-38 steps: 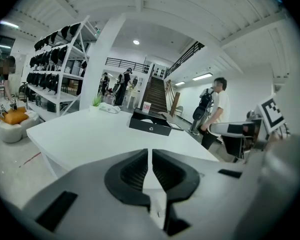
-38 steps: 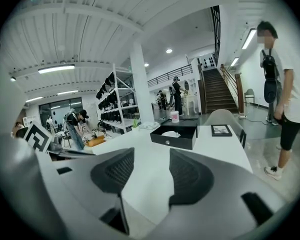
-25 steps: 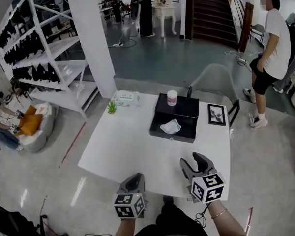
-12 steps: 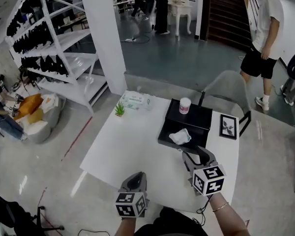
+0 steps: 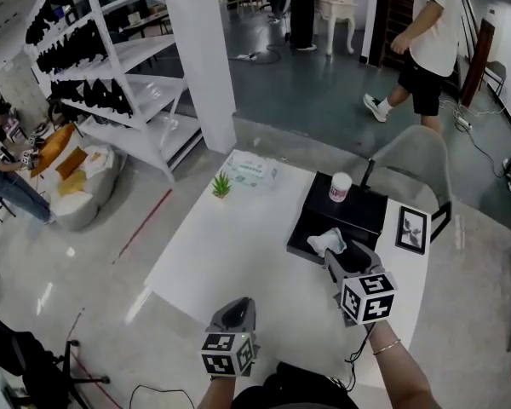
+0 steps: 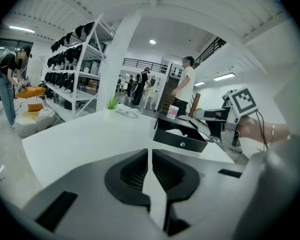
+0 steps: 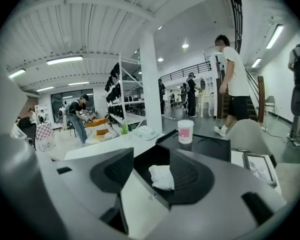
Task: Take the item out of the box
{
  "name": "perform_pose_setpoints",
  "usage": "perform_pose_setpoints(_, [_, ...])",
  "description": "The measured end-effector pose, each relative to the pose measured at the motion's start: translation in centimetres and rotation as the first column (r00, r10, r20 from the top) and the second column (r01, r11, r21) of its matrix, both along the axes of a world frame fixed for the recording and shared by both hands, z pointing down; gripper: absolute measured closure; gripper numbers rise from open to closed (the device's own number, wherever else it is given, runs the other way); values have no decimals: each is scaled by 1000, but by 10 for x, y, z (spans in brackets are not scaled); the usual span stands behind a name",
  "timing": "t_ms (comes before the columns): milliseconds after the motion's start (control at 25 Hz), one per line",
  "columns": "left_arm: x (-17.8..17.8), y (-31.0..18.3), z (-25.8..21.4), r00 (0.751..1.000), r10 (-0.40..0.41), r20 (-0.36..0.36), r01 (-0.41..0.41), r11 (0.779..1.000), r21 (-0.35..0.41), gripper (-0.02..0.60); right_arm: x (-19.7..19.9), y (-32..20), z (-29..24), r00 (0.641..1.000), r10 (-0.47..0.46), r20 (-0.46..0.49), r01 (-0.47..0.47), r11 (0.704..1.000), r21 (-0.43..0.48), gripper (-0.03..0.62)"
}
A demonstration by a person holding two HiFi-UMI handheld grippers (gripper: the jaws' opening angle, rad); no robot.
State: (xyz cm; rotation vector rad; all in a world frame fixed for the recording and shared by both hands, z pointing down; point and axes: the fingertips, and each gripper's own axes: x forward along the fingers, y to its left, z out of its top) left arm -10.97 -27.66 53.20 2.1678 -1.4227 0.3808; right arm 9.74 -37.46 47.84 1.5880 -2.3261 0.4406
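The white table (image 5: 230,254) stretched wide and bare over its left and middle, leaving open room from the near edge up to a small green plant (image 5: 221,186) and a wipes pack (image 5: 251,170) at the far left corner. The black box (image 5: 362,216) sat on the right half, open on top, with a small knob (image 6: 183,144) on its low near wall. Its right side lay near a framed picture (image 5: 411,230) by the table's right edge. A pink-labelled cup (image 5: 340,186) stood on the box's flat far part. The item (image 5: 328,243), a soft, crumpled white wad, lay in the open near part, toward its left. The right gripper (image 5: 351,261) hovered at the box's near wall with its jaws apart and nothing pressed between them, the item showing beyond the gap. The left gripper (image 5: 235,313) hung by the table's near edge, well apart from the box, with its jaws drawn together on nothing.
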Motion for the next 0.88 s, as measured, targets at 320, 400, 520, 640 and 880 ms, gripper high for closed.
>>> perform_pose_setpoints(320, [1,-14,6,1000,-17,-2,17,1000,-14,554,-1,-24,27,999,-29,-32,26,997,-69,355])
perform_pose_setpoints(400, [3,-17,7,1000,-16,-2,16,1000,-17,554,-2,-29,33,999,-36,-35,32,996,-88,352])
perform_pose_setpoints(520, [5,-21,8,1000,-15,-4,15,1000,-25,554,-2,-37,41,998,-43,-39,39,993,-110,347])
perform_pose_setpoints(640, [6,-23,11,1000,-21,-4,20,999,-34,554,-2,-44,51,997,-55,-54,47,990,-134,338])
perform_pose_setpoints(880, [4,-25,16,999,-34,-3,34,998,-49,552,-3,-55,71,995,-80,-67,66,979,-191,311])
